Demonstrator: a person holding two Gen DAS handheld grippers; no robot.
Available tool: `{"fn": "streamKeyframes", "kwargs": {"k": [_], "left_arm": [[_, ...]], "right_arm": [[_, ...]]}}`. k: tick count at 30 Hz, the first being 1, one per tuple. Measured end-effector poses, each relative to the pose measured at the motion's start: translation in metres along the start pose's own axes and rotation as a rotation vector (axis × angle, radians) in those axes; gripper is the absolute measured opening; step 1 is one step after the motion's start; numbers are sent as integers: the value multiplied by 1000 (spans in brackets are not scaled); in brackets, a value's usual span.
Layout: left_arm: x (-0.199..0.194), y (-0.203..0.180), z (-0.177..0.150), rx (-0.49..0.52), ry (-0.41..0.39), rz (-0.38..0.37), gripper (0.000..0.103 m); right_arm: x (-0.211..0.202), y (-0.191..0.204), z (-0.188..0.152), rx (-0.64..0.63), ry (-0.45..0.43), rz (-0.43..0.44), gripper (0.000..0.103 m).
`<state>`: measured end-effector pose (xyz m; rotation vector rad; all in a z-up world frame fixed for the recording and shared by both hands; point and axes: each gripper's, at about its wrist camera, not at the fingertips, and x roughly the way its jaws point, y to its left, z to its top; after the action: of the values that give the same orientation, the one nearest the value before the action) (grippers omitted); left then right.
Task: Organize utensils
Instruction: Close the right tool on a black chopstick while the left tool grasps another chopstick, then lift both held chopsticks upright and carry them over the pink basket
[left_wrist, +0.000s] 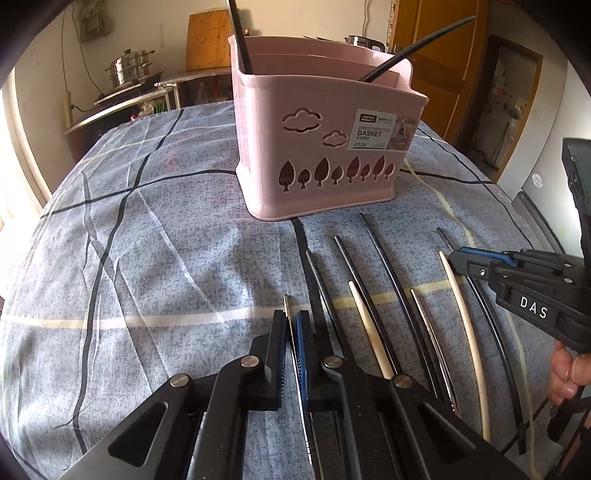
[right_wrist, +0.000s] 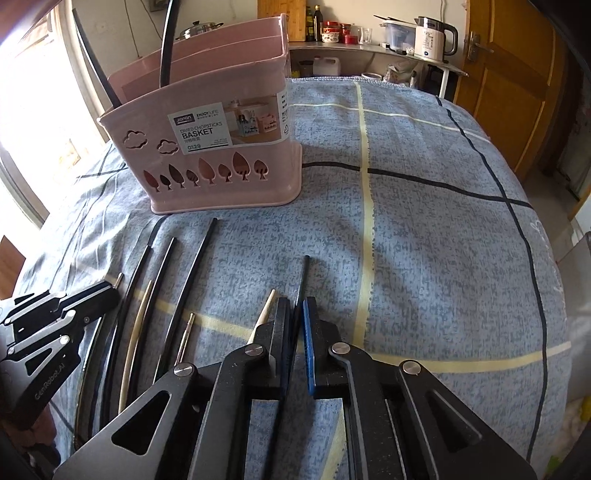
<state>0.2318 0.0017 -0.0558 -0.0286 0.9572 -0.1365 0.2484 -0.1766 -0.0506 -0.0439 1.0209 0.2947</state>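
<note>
A pink chopstick basket (left_wrist: 314, 166) (right_wrist: 221, 184) stands on the checked cloth with two black chopsticks (left_wrist: 242, 40) leaning in it. In front of it lie several loose chopsticks: black (left_wrist: 384, 266), cream (left_wrist: 463, 314) and silver (left_wrist: 428, 321). My left gripper (left_wrist: 291, 317) is shut on a silver chopstick (left_wrist: 286, 306) at the left end of the row; its tip sticks out past the fingers. My right gripper (right_wrist: 295, 306) is shut on a black chopstick (right_wrist: 303, 277) at the right end. Each gripper also shows in the other's view, the right gripper (left_wrist: 456, 260) and the left gripper (right_wrist: 110, 290).
A cream chopstick (right_wrist: 266, 310) lies just left of my right gripper's left finger. The blue-grey cloth (right_wrist: 424, 240) stretches to the right of the basket. A hand (left_wrist: 565, 369) holds the right gripper. A steel pot (left_wrist: 129, 68), a kettle (right_wrist: 430, 38) and a wooden door (right_wrist: 517, 92) are behind the table.
</note>
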Motion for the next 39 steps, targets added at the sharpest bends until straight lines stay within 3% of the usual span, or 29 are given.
{"fn": "streamKeyframes", "kwargs": {"k": [6,15,27,39], "left_arm": [[-14,7,3,-21,-14,-35,4],[-66,5,19,-4,-114,-66,4],[-129,0,42,20,-239,-93,4],[-161,0,54,30,-297,-114,3]], "right_arm": [[-17,-7,0,36,-22,39,6],[-65,-4,8,39,-118,70,5],[-126,-4,23,25,-261,74,5],[-166,0,28,6,-351,68,5]]}}
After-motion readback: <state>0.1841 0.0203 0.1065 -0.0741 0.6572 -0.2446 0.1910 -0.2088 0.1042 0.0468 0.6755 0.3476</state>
